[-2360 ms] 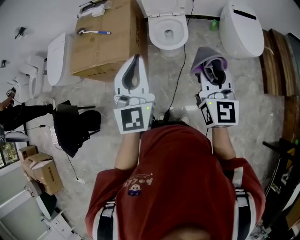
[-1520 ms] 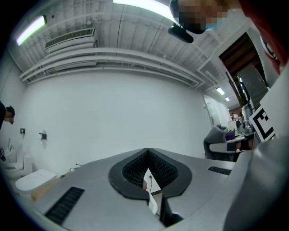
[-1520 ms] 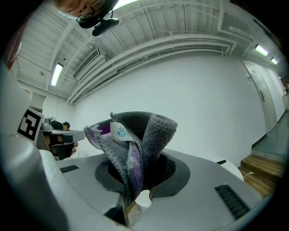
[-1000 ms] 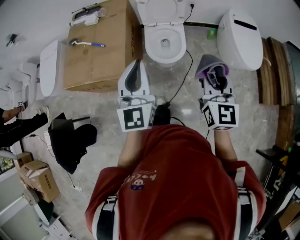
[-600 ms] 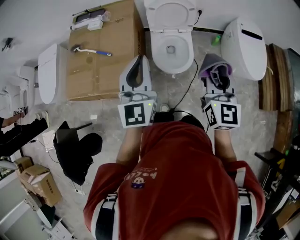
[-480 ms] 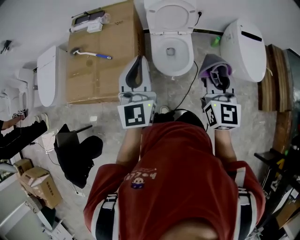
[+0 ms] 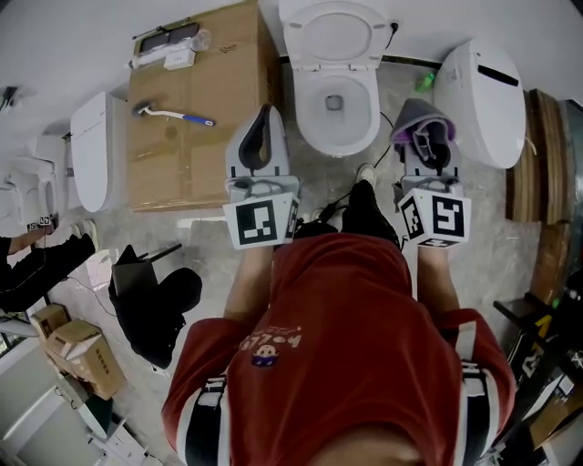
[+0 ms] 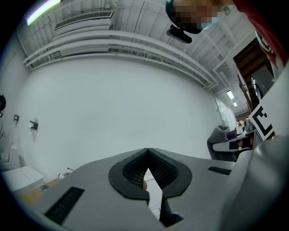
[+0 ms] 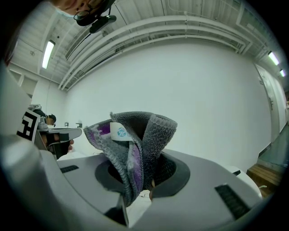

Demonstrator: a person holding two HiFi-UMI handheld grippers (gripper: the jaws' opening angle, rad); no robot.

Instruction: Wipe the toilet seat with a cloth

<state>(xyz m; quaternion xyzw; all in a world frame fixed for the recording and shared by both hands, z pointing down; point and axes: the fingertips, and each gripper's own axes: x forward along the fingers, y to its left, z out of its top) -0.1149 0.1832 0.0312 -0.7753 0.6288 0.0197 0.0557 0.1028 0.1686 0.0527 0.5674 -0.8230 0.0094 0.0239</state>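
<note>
Both grippers have travelled forward over the last couple of seconds, so the white toilet [image 7: 333, 123] that sat at the top edge of the head view now lies fully in view between their tips, and a leg in dark trousers [image 7: 362, 207] has stepped into the gap between them. Seen from above, the left gripper [image 7: 264, 114] is left of centre in the frame, its tip just beside the left side of the bowl; in its own view the two jaws meet at a point with nothing between them, and only a plain white wall [image 8: 117, 108] lies beyond. Right of centre, the right gripper [image 7: 426, 146] is clamped on a grey and purple cloth [image 7: 417, 116], which bunches up out of the jaws and shows a small white label in the right gripper view. That cloth hangs just right of the bowl, apart from the toilet seat [image 7: 306, 102]; the seat is down, with the lid [image 7: 332, 23] raised behind it. At upper left, a large cardboard box [image 7: 196, 136] stands beside the toilet with a blue-handled brush [image 7: 173, 114] lying on top. Another white toilet unit [image 7: 483, 91] fills the upper right. A red shirt [image 7: 346, 346] takes up the lower half of the frame.
</note>
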